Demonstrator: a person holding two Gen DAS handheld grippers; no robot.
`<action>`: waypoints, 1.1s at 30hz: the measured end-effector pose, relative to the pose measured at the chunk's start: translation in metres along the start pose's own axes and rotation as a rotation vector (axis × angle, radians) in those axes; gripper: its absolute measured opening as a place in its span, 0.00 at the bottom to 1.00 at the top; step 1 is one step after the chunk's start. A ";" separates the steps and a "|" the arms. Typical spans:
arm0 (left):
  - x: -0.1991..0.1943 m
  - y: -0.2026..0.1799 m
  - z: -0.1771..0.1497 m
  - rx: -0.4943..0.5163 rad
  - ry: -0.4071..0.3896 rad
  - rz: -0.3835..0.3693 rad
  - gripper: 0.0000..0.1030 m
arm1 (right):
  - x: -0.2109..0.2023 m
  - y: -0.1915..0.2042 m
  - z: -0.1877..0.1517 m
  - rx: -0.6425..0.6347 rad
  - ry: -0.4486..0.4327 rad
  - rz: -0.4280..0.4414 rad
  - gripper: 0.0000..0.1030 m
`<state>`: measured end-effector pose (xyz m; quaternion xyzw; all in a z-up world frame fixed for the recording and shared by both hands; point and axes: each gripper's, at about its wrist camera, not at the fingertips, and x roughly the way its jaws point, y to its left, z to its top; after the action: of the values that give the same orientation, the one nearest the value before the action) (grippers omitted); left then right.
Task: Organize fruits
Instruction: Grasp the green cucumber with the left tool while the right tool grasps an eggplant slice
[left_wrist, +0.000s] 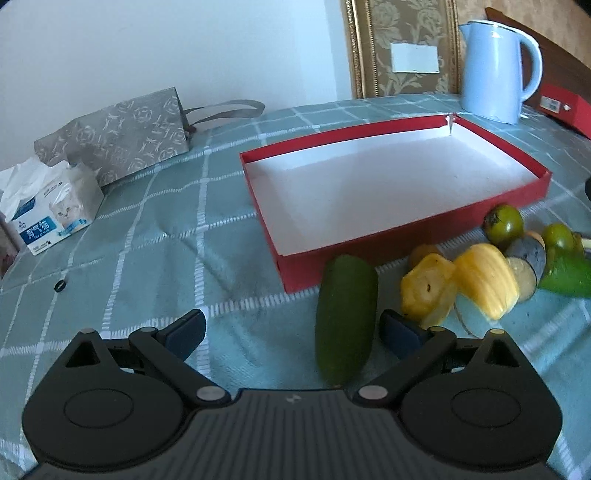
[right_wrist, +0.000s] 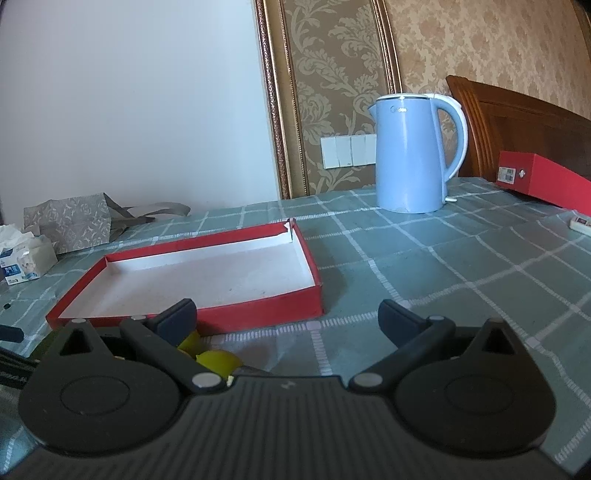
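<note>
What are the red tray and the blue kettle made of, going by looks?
Red tray: looks like matte cardboard, red outside and white inside; its far corner is torn open. Blue kettle: smooth, slightly glossy shell with soft highlights, probably plastic, though painted metal can't be ruled out.

You see a matt cardboard red box (left_wrist: 413, 236) with white paper lining, on woven checked cloth (left_wrist: 147, 229); behind the box stands a smooth, glossy plastic kettle (right_wrist: 410, 158).
</note>
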<state>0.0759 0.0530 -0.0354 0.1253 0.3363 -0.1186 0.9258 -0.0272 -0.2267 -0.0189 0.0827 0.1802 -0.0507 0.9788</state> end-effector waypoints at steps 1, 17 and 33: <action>0.000 0.001 0.000 -0.022 0.005 -0.008 0.92 | 0.000 0.000 0.000 -0.001 0.002 0.003 1.00; -0.012 -0.001 -0.012 -0.135 -0.054 -0.114 0.31 | -0.007 -0.006 0.002 0.008 -0.019 0.025 1.00; -0.020 0.003 -0.021 -0.239 -0.076 -0.044 0.31 | -0.031 -0.044 0.002 -0.282 0.078 0.179 0.82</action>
<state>0.0493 0.0647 -0.0370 0.0022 0.3156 -0.1027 0.9433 -0.0607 -0.2680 -0.0120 -0.0380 0.2151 0.0657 0.9736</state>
